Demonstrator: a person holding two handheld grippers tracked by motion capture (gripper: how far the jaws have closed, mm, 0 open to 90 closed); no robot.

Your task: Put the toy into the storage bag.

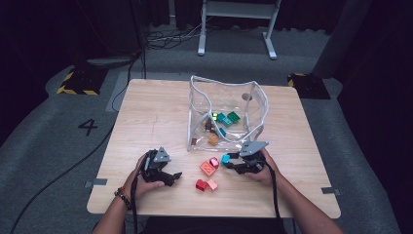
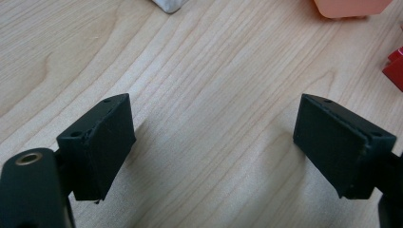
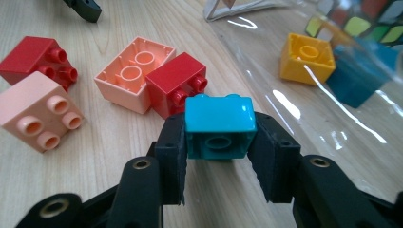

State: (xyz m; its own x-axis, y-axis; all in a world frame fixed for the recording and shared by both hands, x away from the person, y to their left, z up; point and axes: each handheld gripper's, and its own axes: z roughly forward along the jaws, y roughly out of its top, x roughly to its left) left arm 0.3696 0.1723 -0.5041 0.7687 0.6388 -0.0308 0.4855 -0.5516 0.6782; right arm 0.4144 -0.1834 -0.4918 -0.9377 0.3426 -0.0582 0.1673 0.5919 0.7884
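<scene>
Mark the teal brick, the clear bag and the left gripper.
teal brick [image 3: 219,124]: right gripper view, its top face, between the jaws.
clear bag [image 1: 254,86]: high view, its far right rim.
left gripper [image 2: 213,151]: left gripper view, midway between its open jaws.

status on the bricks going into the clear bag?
Done: several bricks already lie inside the clear bag. In hand: the right hand-held gripper is clamped on a teal brick just outside the bag. Left: four red and pink bricks sit on the table; the left hand-held gripper is open with nothing between its jaws.
</scene>
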